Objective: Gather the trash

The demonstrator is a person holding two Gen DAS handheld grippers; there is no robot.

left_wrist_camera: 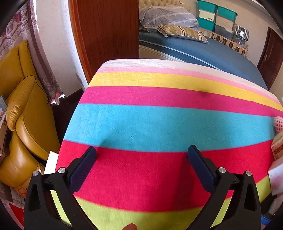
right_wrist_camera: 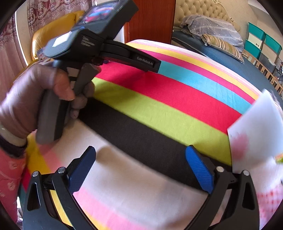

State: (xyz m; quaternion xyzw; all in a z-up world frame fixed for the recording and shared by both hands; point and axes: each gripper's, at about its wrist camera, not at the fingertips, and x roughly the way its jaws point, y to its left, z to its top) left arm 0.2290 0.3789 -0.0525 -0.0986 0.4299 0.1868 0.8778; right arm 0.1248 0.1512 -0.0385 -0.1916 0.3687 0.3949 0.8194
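My left gripper (left_wrist_camera: 142, 152) is open and empty above the red stripe of a striped cloth (left_wrist_camera: 159, 122) on a table. At the right edge of the left wrist view lie a pink foam fruit net (left_wrist_camera: 278, 123), a printed carton piece (left_wrist_camera: 277, 146) and a white sheet (left_wrist_camera: 276, 178). My right gripper (right_wrist_camera: 141, 154) is open and empty over the cloth (right_wrist_camera: 173, 99). A blurred white sheet with pink marks (right_wrist_camera: 256, 136) lies just right of it. The left gripper's body (right_wrist_camera: 99, 40), held in a gloved hand (right_wrist_camera: 31, 99), shows at upper left in the right wrist view.
A yellow leather armchair (left_wrist_camera: 19, 109) stands left of the table. A brown wooden cabinet (left_wrist_camera: 106, 31) stands behind it. A bed with a blue cover (left_wrist_camera: 212, 53) and pillows lies beyond. Teal and white storage boxes (left_wrist_camera: 217, 16) are stacked at the far right.
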